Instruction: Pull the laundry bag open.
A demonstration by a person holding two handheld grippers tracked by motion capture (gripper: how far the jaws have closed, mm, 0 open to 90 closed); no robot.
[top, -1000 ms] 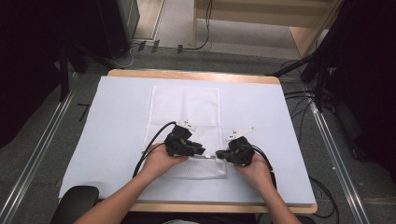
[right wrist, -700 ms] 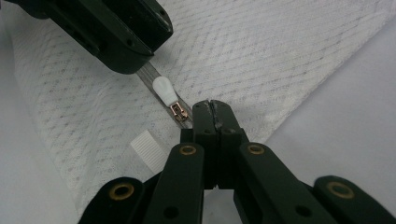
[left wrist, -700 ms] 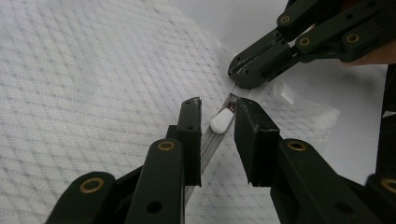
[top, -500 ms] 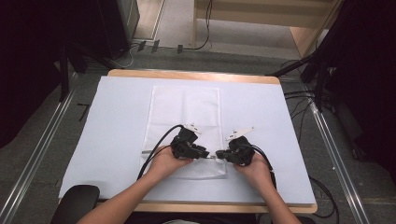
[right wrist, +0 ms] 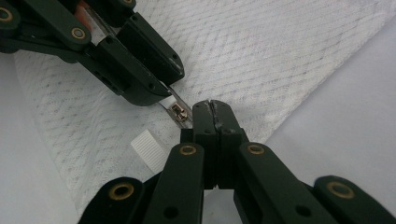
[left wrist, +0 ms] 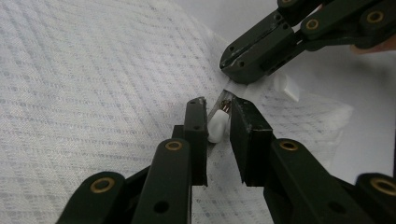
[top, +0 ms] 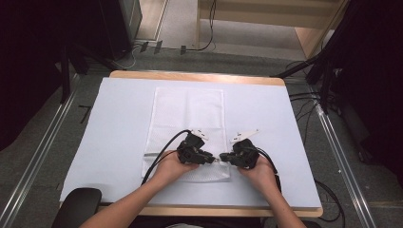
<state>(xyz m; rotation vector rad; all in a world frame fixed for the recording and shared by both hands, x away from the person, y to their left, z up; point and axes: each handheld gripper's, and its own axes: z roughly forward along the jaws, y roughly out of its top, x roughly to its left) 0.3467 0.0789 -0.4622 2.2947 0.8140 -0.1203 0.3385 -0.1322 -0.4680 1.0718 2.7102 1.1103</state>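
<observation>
A white mesh bag lies flat on the white table cover, its zipper running along its near end. Both grippers meet at that zipper's right end. My left gripper has the white zipper pull between its jaws, which have just been closing and now press on it. The metal slider shows just ahead of my right gripper. That gripper is shut on the bag's fabric beside the slider. A small ribbed white tab lies on the mesh nearby.
The wooden table edge runs along the far side, with cables on the floor to the right. A black chair part sits at the near left corner. Both grippers' cables trail back over the bag and cover.
The left hand has edged right along the zipper towards the right gripper, so the two tips now nearly touch. The right hand has stayed put.
</observation>
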